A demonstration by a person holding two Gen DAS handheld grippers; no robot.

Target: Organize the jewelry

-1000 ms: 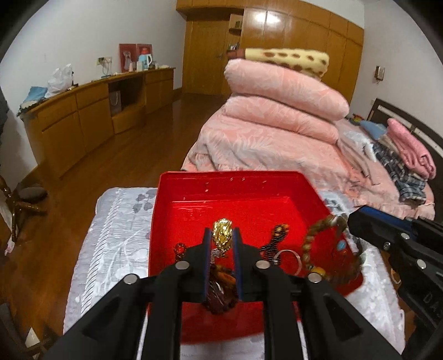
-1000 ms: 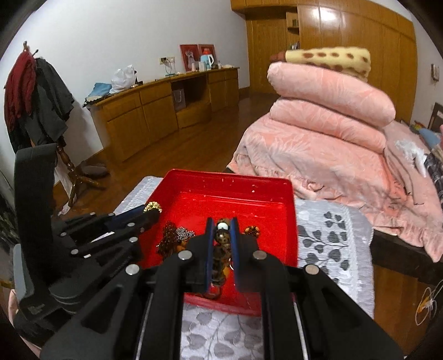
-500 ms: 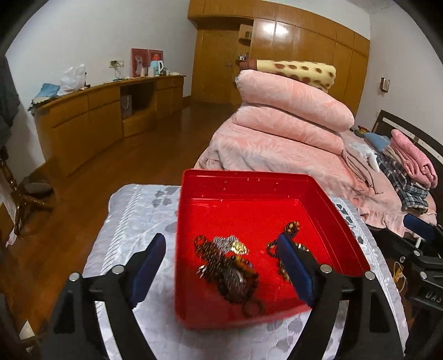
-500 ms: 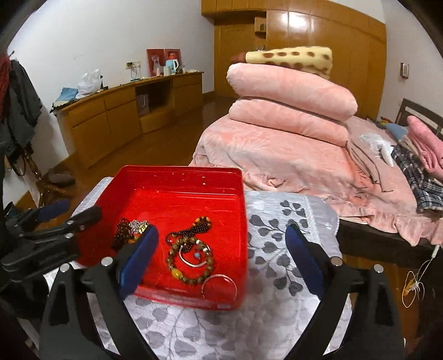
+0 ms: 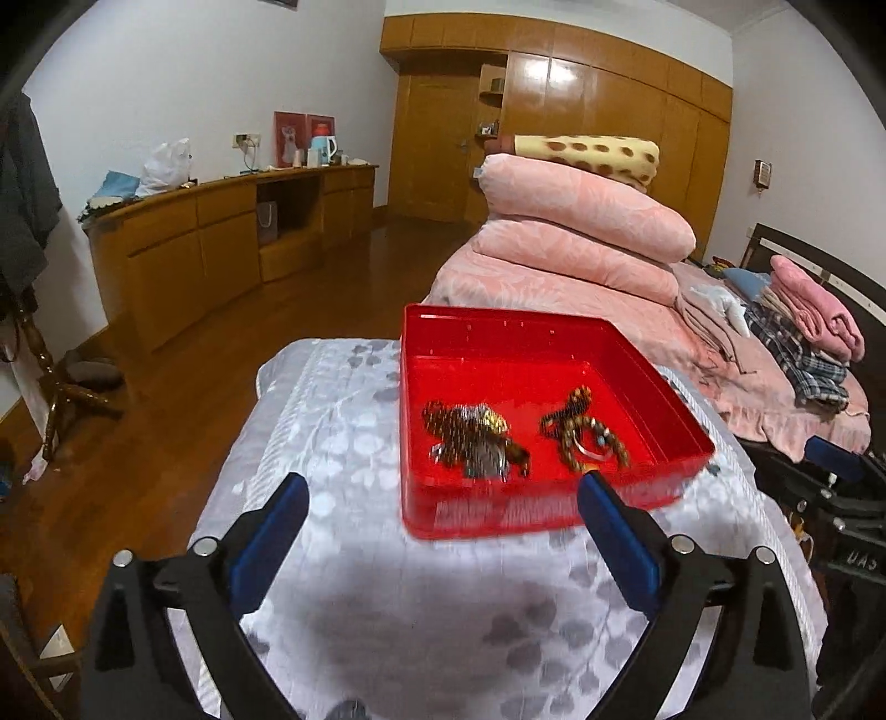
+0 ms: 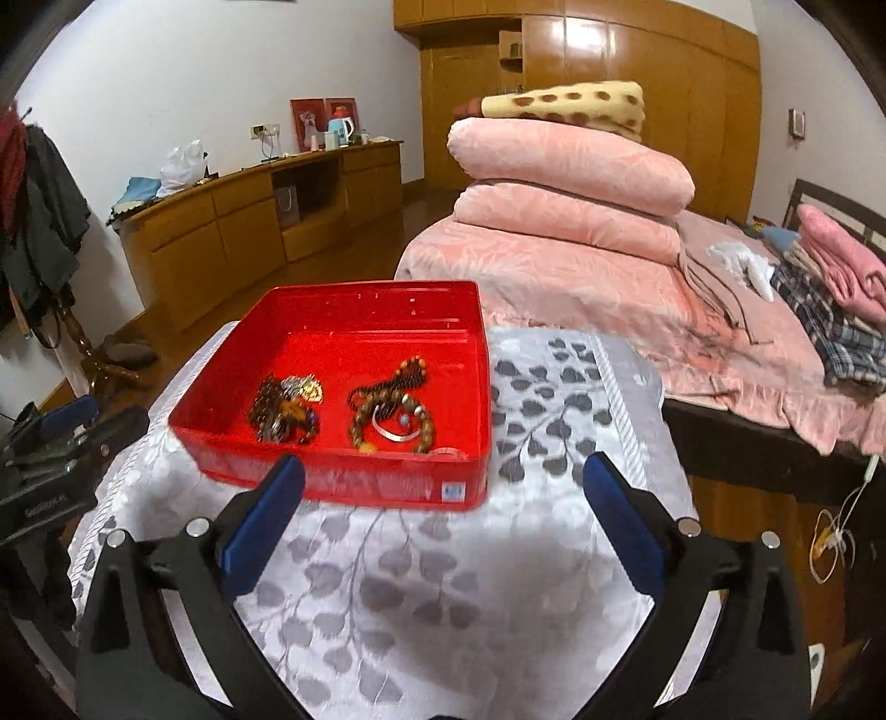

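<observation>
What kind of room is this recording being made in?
Most likely a home bedroom. A bed piled with folded pink quilts, a wooden wardrobe wall and a long wooden sideboard all show it. The red jewelry tray sits on a cloth-covered table.

Lit evenly and moderately bright by indoor ceiling light, glaring in white patches off the glossy brown wooden wardrobe doors (image 5: pixel 545 72) (image 6: pixel 559 33). Cast a soft grey shadow across the near edge of the white cloth with grey leaf pattern (image 5: pixel 421 626) (image 6: pixel 443 603). Bent strongly by the fisheye lens, with black vignetting in every corner and curved walls. Smeared slightly by motion blur on the shallow red plastic square tray (image 5: pixel 498 512) (image 6: pixel 343 479) and the beaded jewellery inside it (image 5: pixel 470 437) (image 6: pixel 387 410).
</observation>
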